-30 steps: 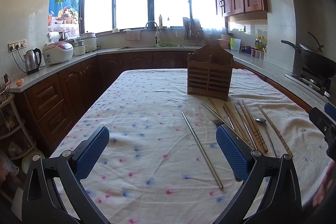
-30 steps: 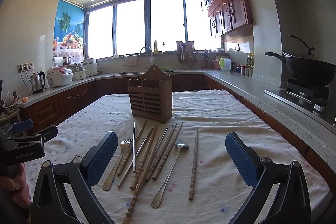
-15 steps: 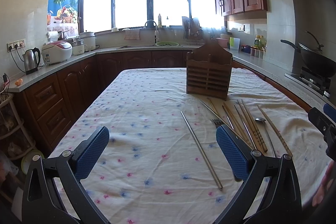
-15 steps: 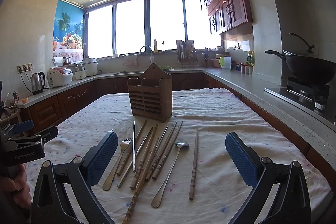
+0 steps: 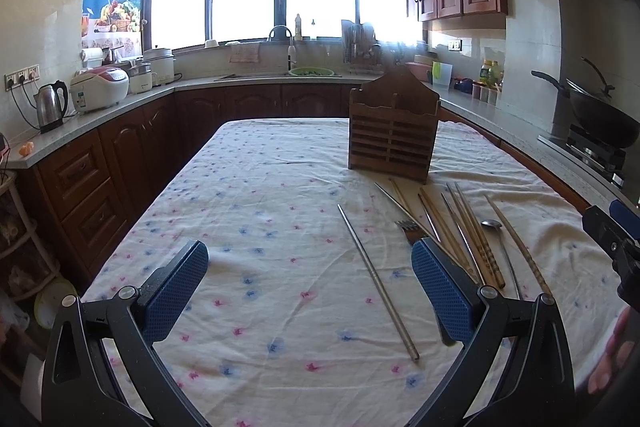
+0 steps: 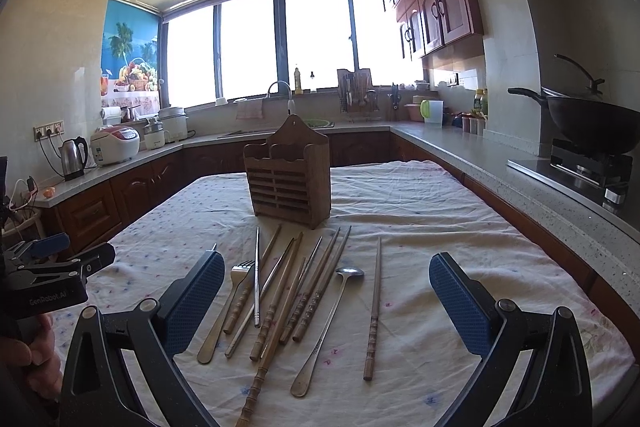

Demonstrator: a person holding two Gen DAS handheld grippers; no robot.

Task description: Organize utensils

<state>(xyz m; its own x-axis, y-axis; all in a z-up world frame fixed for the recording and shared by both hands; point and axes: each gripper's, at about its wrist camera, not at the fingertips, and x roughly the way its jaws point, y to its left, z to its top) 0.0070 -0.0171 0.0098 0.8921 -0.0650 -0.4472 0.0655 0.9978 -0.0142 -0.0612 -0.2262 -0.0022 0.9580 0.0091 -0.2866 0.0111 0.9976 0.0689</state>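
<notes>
A wooden utensil holder (image 6: pixel 289 179) stands upright on the floral tablecloth; it also shows in the left wrist view (image 5: pixel 393 135). In front of it lie several wooden chopsticks (image 6: pixel 280 301), a metal chopstick (image 6: pixel 256 275), a fork (image 6: pixel 228 301) and a spoon (image 6: pixel 326 323). One metal chopstick (image 5: pixel 376 279) lies apart, left of the pile. My right gripper (image 6: pixel 326 297) is open and empty above the near ends of the pile. My left gripper (image 5: pixel 308 287) is open and empty, with the lone chopstick between its fingers.
The tablecloth-covered table (image 5: pixel 256 195) is ringed by kitchen counters (image 6: pixel 500 163). A wok (image 6: pixel 592 123) sits on the stove at the right. A kettle (image 5: pixel 50 105) and rice cooker (image 5: pixel 100 89) stand on the left counter.
Both views have shifted very slightly; the grippers stay open and the utensils have not moved.
</notes>
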